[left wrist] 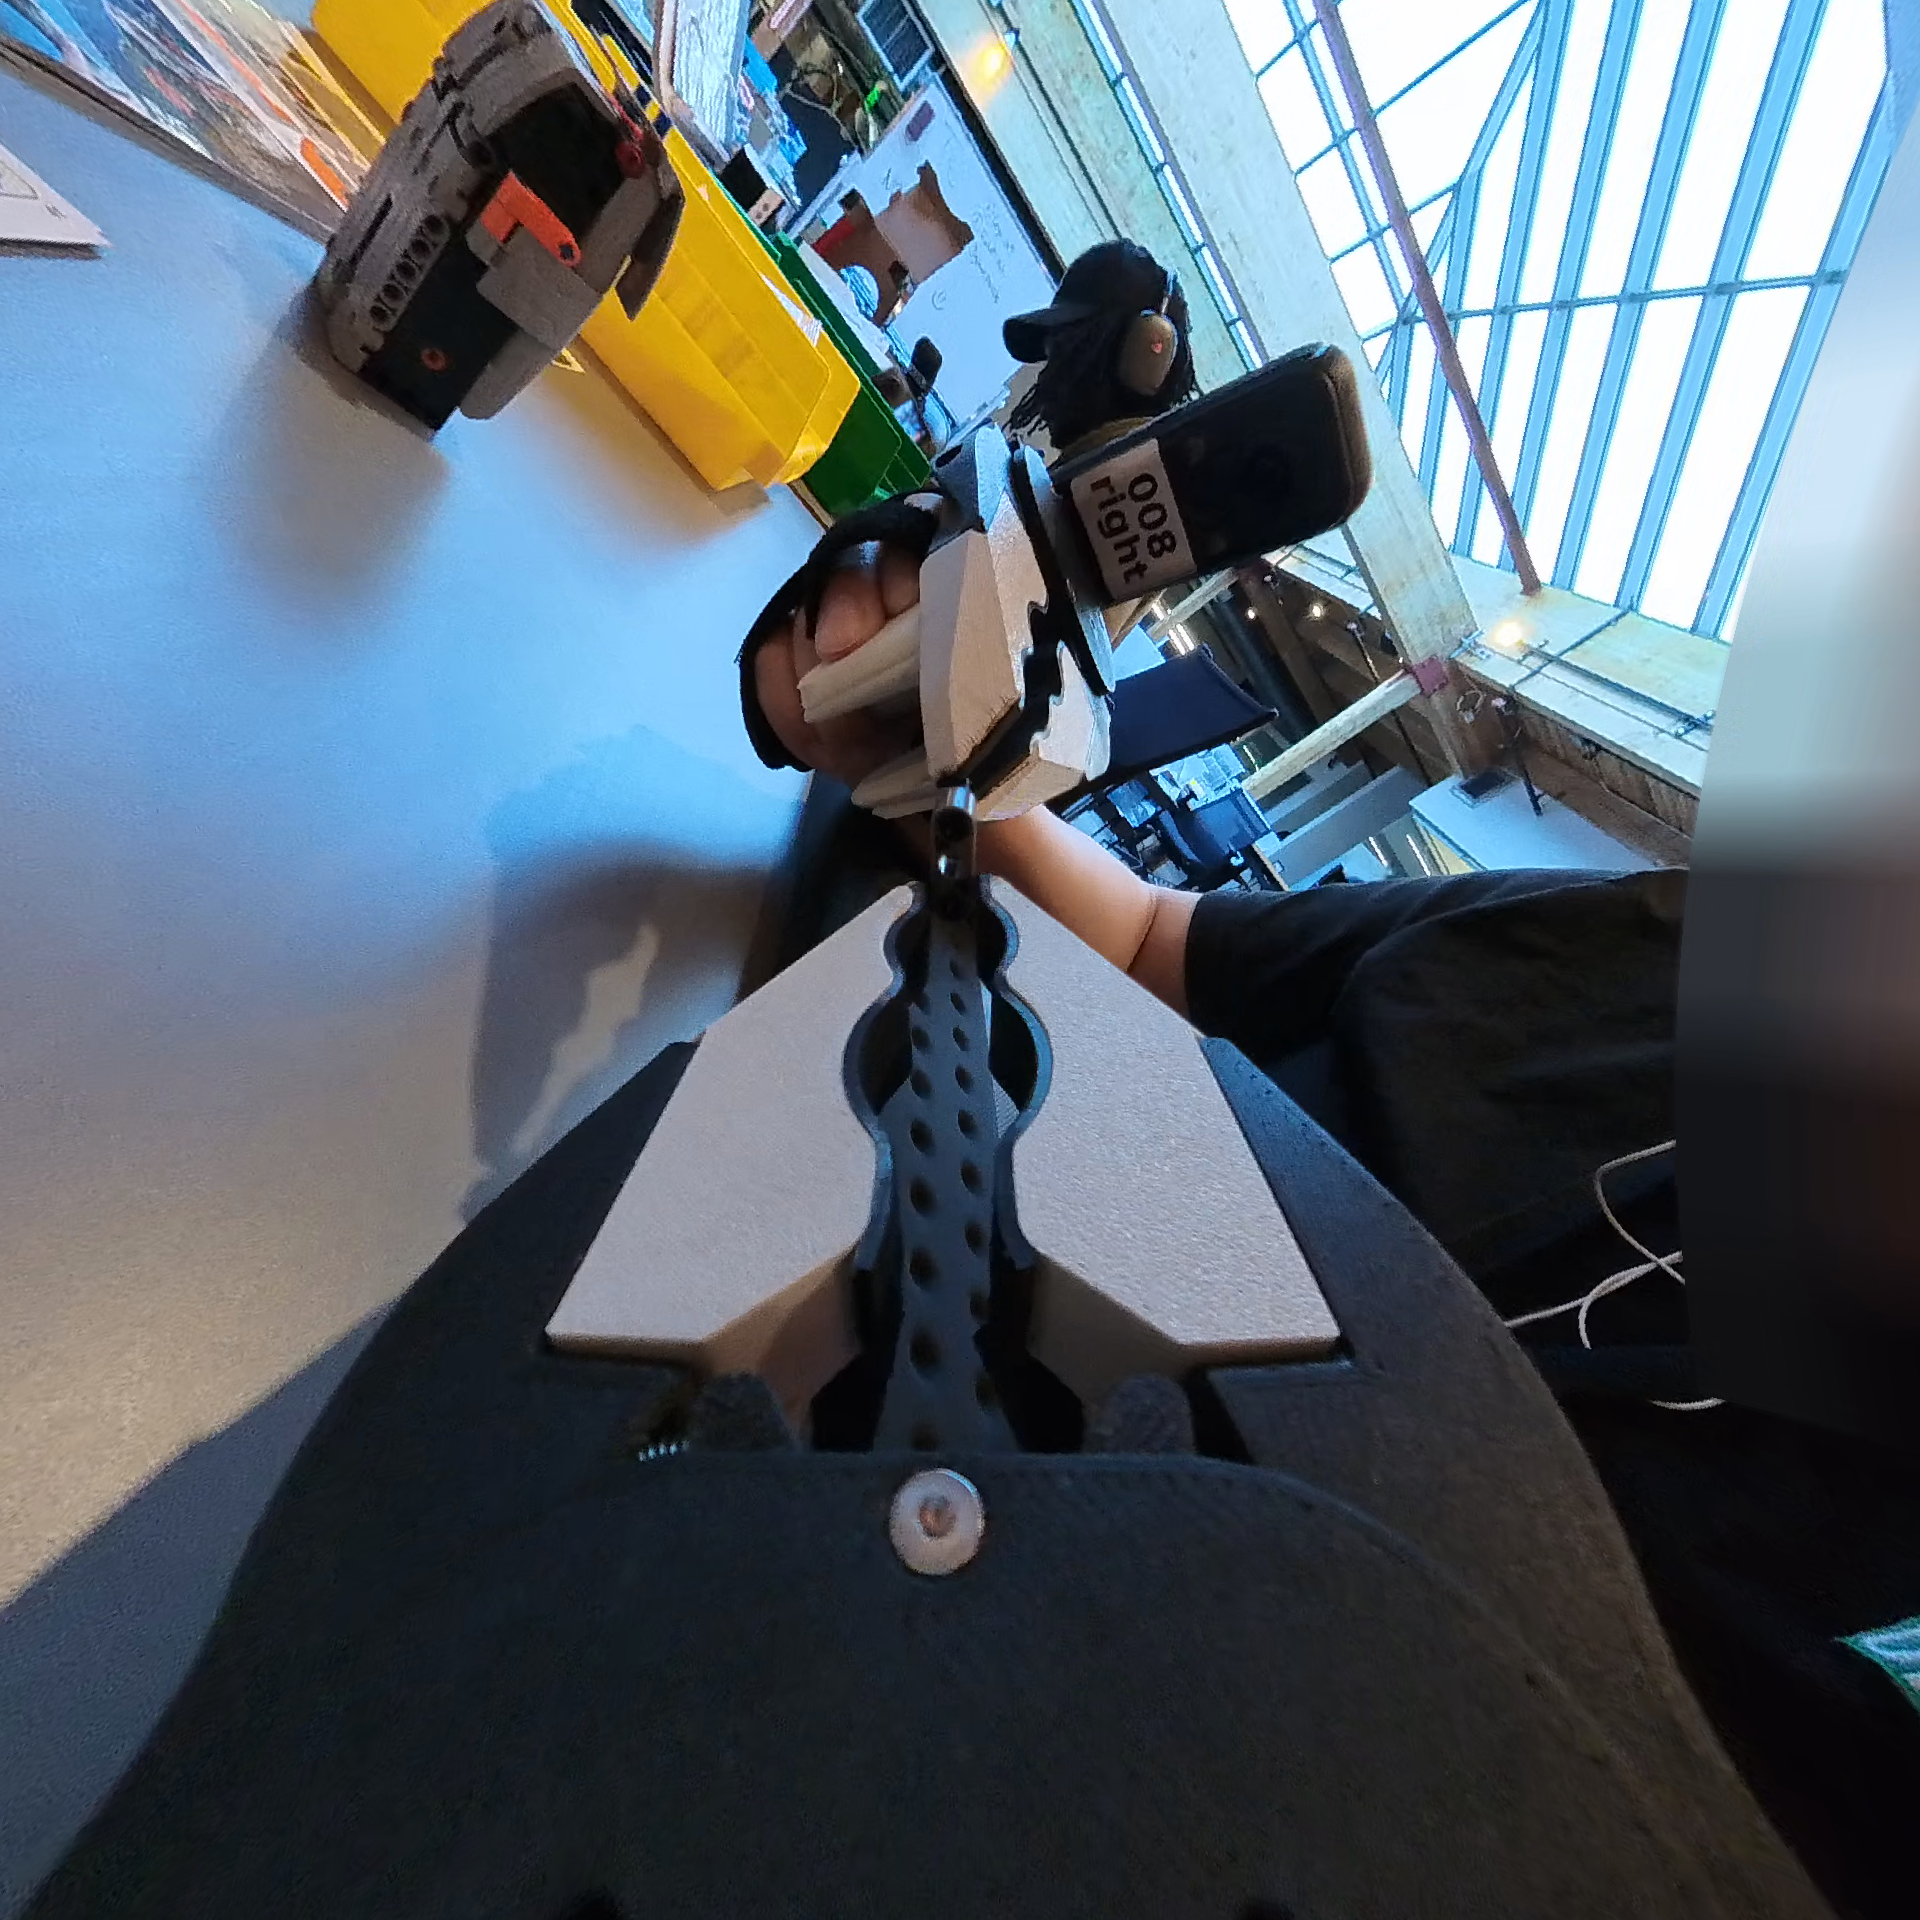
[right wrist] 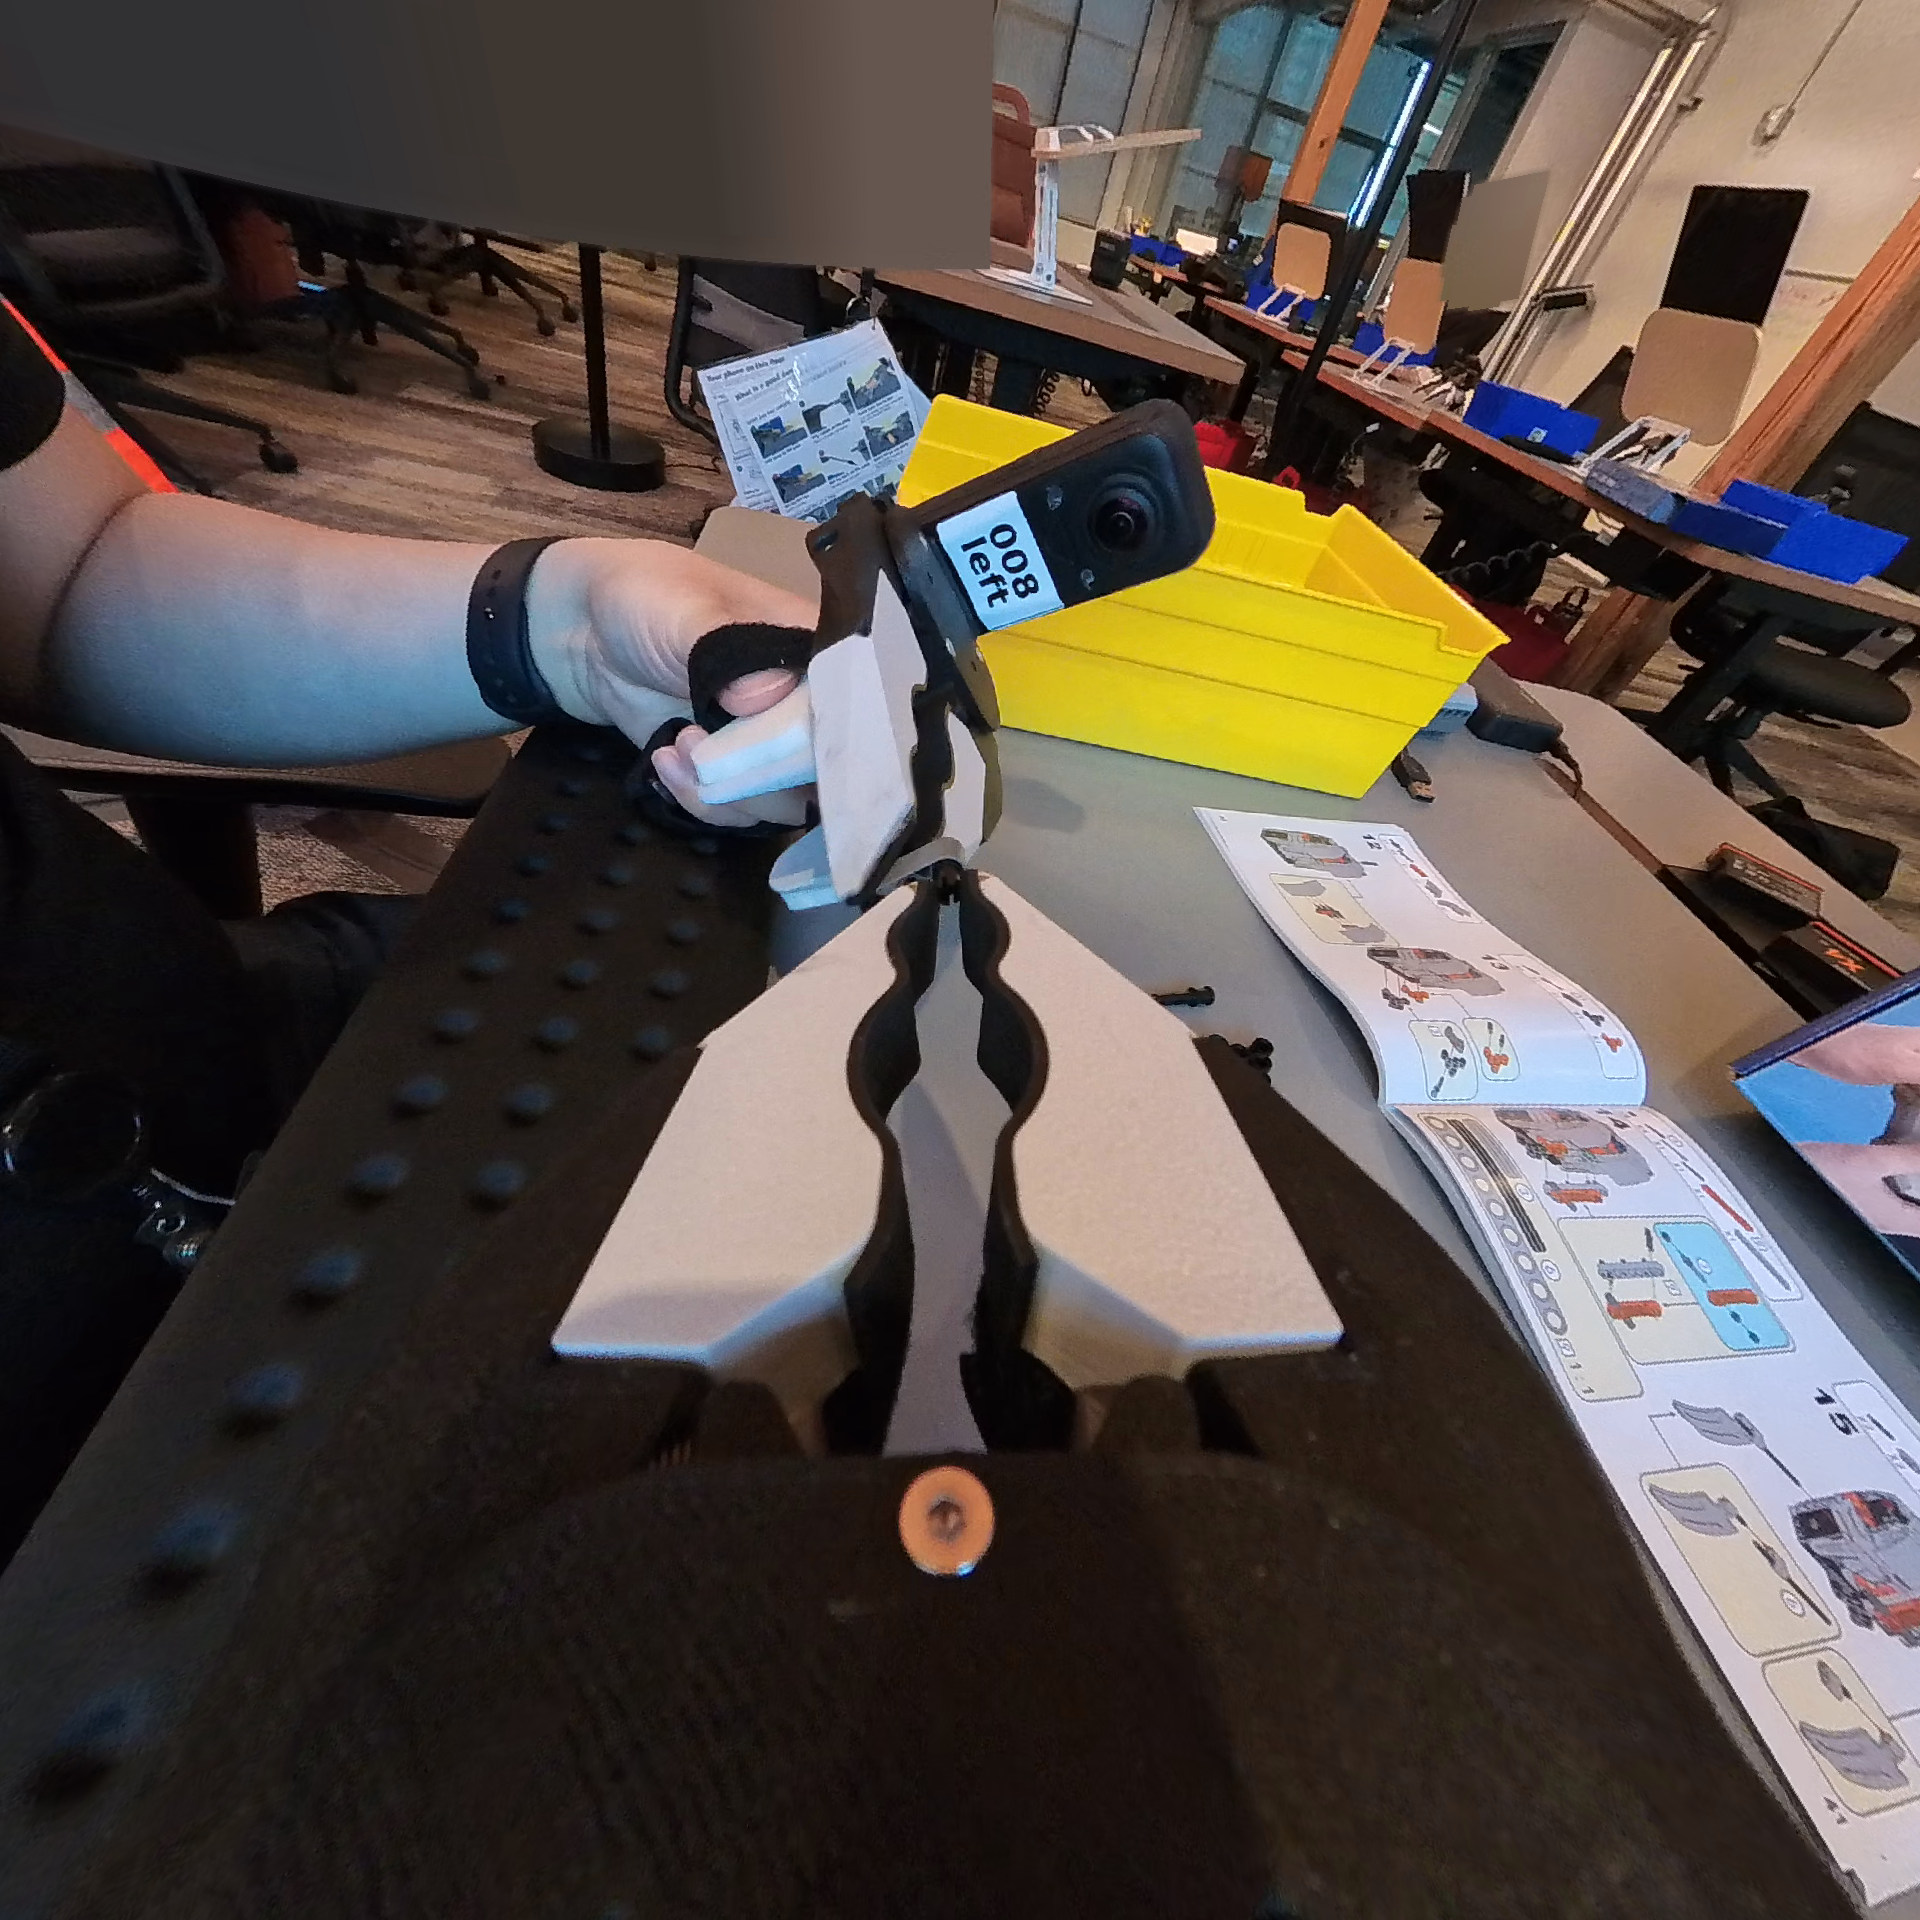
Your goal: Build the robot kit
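Observation:
My left gripper point(left wrist: 951, 909) is shut on a dark grey perforated beam point(left wrist: 940, 1143) that runs lengthwise between its fingers. My right gripper point(right wrist: 948, 883) is shut at its tips on a small black pin point(right wrist: 948, 885). The two grippers face each other tip to tip above the grey table point(right wrist: 1122, 852). In the left wrist view the right gripper point(left wrist: 961, 790) holds the pin point(left wrist: 954, 831) right at the end of the beam. In the right wrist view the left gripper point(right wrist: 930, 847) meets my fingertips. The beam is hidden there.
A grey, black and orange brick-built model point(left wrist: 499, 208) stands on the table beside a yellow bin point(right wrist: 1247, 644) and a green bin point(left wrist: 862, 447). An open instruction booklet point(right wrist: 1558, 1195) lies to the right, with loose black pins point(right wrist: 1184, 997) nearby and a blue box point(right wrist: 1829, 1122). Less than 4 cm separates the two grippers' tips.

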{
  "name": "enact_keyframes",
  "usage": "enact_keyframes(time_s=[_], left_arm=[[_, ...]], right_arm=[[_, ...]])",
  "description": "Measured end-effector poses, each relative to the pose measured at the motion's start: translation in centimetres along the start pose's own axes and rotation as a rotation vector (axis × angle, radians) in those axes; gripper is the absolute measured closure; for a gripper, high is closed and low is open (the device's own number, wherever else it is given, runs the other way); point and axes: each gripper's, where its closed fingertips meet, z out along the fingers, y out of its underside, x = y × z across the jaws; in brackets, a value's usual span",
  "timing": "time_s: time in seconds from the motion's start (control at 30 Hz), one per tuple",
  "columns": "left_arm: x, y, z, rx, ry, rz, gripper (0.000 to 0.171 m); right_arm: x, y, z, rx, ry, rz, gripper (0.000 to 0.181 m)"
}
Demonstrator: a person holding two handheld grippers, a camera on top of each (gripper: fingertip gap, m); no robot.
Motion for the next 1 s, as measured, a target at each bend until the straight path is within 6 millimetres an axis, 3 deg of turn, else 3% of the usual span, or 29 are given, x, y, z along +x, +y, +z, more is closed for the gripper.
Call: enact_keyframes(time_s=[0.87,1.0], left_arm=[[0.04,-0.31,-0.42,0.031,0.0,-0.011,0.168],[0.09,-0.82,-0.92,0.069,0.025,-0.044,0.168]], right_arm=[[0.16,0.09,0.06,0.009,0.011,-0.006,0.178],[0.65,-0.69,-0.75,0.057,0.03,0.012,0.163]])
